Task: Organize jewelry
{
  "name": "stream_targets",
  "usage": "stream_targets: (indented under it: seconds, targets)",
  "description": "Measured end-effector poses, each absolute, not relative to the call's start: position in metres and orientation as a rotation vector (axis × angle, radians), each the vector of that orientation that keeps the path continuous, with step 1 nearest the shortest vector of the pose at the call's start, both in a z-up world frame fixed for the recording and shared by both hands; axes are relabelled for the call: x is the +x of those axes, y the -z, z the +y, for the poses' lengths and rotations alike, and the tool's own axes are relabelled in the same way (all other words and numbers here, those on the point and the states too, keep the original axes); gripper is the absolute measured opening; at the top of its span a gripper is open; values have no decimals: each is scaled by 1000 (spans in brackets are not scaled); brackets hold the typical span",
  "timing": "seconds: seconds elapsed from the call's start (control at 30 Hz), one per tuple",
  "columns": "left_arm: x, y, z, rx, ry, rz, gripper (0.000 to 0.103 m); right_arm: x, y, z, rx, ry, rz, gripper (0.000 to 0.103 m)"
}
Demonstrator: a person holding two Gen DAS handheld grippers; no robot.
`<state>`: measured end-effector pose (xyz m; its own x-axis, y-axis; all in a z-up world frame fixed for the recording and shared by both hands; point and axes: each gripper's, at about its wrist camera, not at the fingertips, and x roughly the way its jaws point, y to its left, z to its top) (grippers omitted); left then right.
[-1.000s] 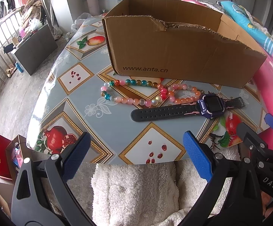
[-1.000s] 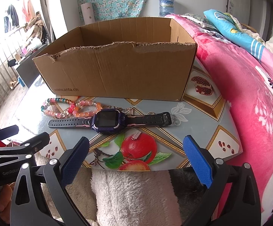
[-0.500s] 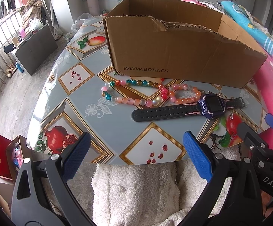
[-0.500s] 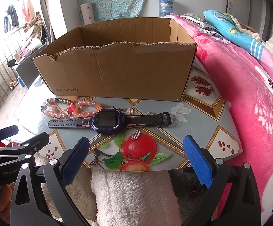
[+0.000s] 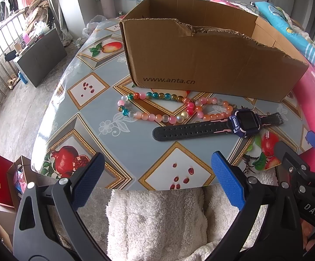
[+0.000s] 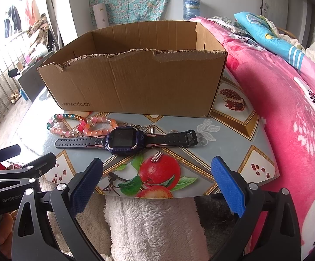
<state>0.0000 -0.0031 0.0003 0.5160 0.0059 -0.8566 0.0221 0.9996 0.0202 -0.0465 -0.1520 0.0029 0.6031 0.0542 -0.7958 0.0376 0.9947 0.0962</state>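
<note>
A dark smartwatch with a black strap (image 5: pixel 242 122) (image 6: pixel 124 140) lies flat on the fruit-print table. Behind it lie colourful bead bracelets (image 5: pixel 155 106) (image 6: pixel 81 124), a small chain piece (image 6: pixel 146 128) and a small silver clip (image 6: pixel 156 157). An open cardboard box (image 5: pixel 211 65) (image 6: pixel 135 82) stands at the back of the table. My left gripper (image 5: pixel 157 180) is open and empty at the table's near edge. My right gripper (image 6: pixel 157 182) is open and empty at the near edge, in front of the watch.
The table (image 6: pixel 233 152) is small with rounded edges. A pink floral blanket (image 6: pixel 298 119) lies right of it. A white fluffy cloth (image 5: pixel 157 217) is below the grippers. Bags (image 5: pixel 2 178) and a dark cabinet (image 5: pixel 39 56) stand on the floor at left.
The left gripper has drifted very slightly; the objects have not moved. Both grippers stay open.
</note>
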Motion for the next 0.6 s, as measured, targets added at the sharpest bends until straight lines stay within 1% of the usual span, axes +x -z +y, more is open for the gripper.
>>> stream_targets:
  seconds: [0.6]
  targets:
    - [1, -2, -2, 30, 8, 1026, 95, -45, -5, -152, 103, -5, 918, 97]
